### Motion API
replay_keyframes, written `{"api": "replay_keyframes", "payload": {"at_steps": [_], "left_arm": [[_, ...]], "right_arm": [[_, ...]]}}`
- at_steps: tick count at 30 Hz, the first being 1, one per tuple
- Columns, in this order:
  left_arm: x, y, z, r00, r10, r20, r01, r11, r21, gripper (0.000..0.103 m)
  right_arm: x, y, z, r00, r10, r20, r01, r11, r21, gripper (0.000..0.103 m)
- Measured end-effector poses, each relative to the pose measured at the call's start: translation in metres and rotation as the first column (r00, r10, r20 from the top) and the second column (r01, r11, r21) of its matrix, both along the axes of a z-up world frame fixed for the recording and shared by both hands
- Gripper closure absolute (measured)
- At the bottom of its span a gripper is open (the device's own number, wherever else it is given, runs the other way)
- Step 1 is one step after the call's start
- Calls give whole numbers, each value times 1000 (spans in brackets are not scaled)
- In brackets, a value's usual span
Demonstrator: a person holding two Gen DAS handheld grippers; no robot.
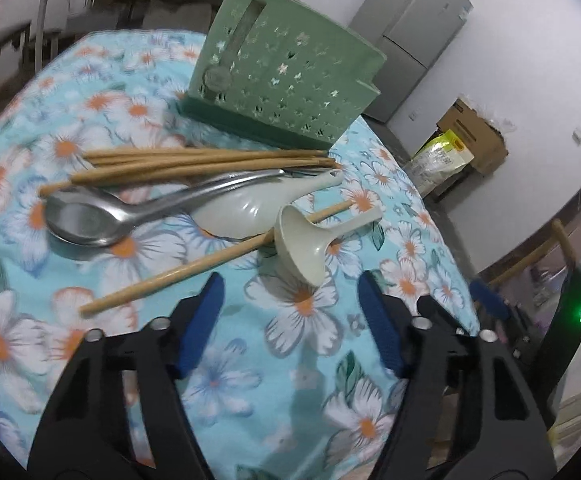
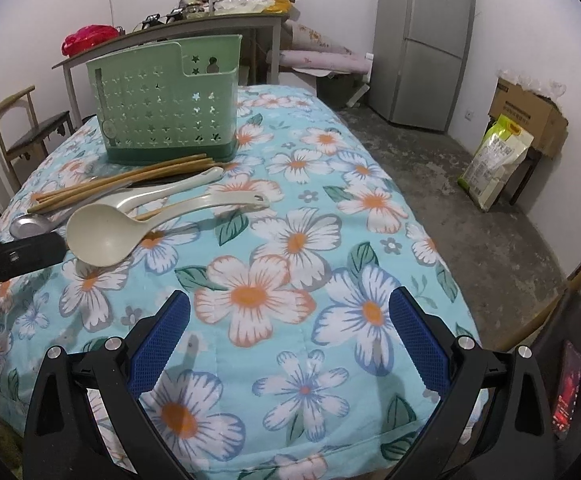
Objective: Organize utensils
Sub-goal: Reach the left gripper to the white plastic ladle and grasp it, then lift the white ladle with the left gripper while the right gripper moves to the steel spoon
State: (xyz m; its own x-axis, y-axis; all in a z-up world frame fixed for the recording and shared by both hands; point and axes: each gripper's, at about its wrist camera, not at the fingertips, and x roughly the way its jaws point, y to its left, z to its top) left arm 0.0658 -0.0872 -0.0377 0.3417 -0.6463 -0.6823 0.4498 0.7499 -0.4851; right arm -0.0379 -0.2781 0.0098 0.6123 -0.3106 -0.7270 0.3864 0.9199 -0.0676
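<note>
A green perforated utensil holder (image 1: 286,80) (image 2: 166,108) stands on the flowered tablecloth. In front of it lie wooden chopsticks (image 1: 210,160) (image 2: 118,184), a metal spoon (image 1: 86,220) (image 2: 30,226), a white ceramic spoon (image 1: 258,204) (image 2: 162,194) and a cream plastic ladle (image 1: 306,240) (image 2: 106,236). One chopstick (image 1: 170,276) lies apart, under the ladle. My left gripper (image 1: 292,292) hovers just short of the ladle, open, nothing between its blue pads. My right gripper (image 2: 290,312) is open over bare cloth, well to the right of the utensils. A black part of the left gripper (image 2: 14,258) shows at the right wrist view's left edge.
The tablecloth (image 2: 298,264) drops off at the near and right edges. A grey fridge (image 2: 426,40), a cardboard box (image 2: 530,116) and a yellow-green bag (image 2: 494,160) stand on the floor to the right. A cluttered table (image 2: 178,24) and a chair (image 2: 26,128) are behind.
</note>
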Motion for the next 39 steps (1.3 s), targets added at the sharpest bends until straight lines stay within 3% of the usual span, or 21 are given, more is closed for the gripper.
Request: {"api": "replay_keyframes", "payload": {"at_steps": [5,9,11,12,19,25,39], "left_arm": [[19,-8,-16,996,27,-84,-29,999,-19,60],[27,-13,-20,994,53,-95,-53,999,7,76],[29,-14,-20,994,59,-96,-56,998,25,94],[30,-13,-20,993,61,-99,-59,998,29,98],[24,-2,-4,994,82,-77,-82,997,4,101],[18,16,21,992,125,-8,-125,992,-14,101],[17,63,66,960,254,120,-250,967,-44,101]], "right_arm": [[5,1,1,1000,11,7,-11,1000,13,6],[4,4,3,1000,16,24,-16,1000,7,6],[3,4,5,999,16,32,-16,1000,0,6],[3,4,5,999,19,34,-19,1000,-3,6],[0,3,11,998,18,63,-18,1000,2,6],[-5,7,17,995,27,93,-26,1000,-4,6],[-7,34,23,987,101,126,-103,995,12,6]]}}
